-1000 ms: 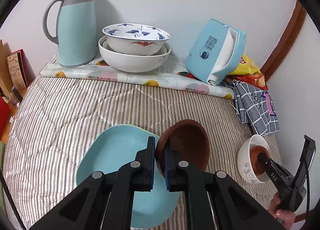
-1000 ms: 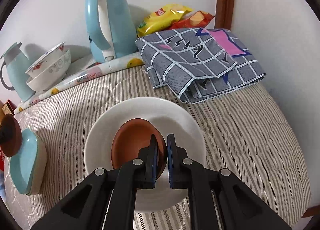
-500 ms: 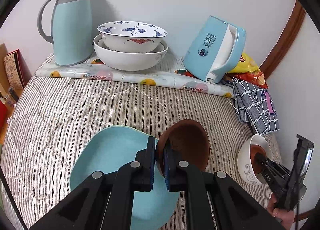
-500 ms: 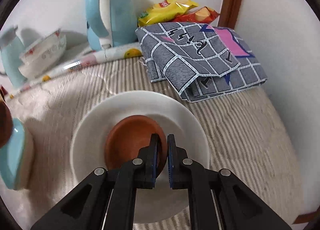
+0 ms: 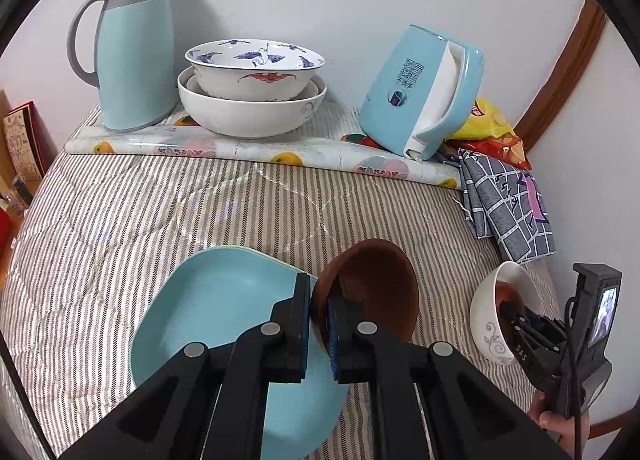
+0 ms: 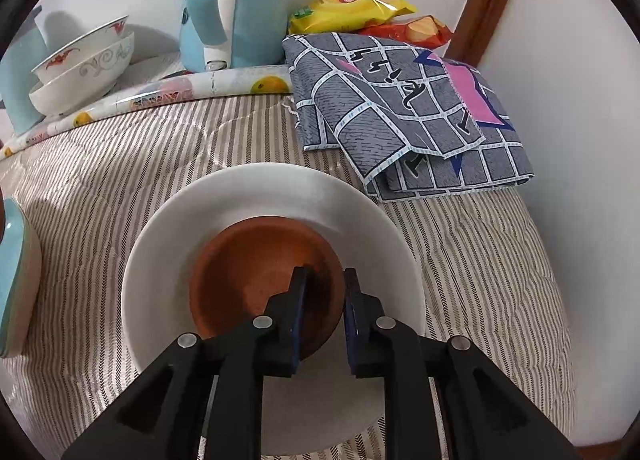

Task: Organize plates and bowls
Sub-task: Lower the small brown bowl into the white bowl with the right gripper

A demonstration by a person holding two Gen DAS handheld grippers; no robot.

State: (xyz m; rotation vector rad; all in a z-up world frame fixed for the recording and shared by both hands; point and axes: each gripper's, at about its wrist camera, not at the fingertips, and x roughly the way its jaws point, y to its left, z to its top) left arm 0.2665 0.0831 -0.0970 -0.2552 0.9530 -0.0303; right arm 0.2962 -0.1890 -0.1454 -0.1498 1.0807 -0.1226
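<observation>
My left gripper (image 5: 319,300) is shut on the rim of a brown bowl (image 5: 376,288), holding it tilted on edge just above a light blue plate (image 5: 224,300) on the striped quilt. To the right, a white bowl (image 6: 248,196) holds a second brown bowl (image 6: 248,264). My right gripper (image 6: 324,288) reaches down into that bowl with its jaws opening. The brown rim stands between the pads, with a gap on each side. The left wrist view shows the same white bowl (image 5: 486,316) at its right edge, with the right gripper (image 5: 516,316) in it.
At the back, on a fruit-print mat (image 5: 240,148), stand a pale blue jug (image 5: 132,48), two stacked bowls (image 5: 252,88) and a leaning blue kettle (image 5: 424,96). A folded grey cloth (image 6: 400,108) and snack bags (image 6: 352,8) lie at the right corner. A hand (image 5: 556,420) holds the right gripper.
My right gripper's jaws have parted from the brown bowl's rim, and that bowl now sits lower in the white bowl. The left gripper still holds its bowl in place.
</observation>
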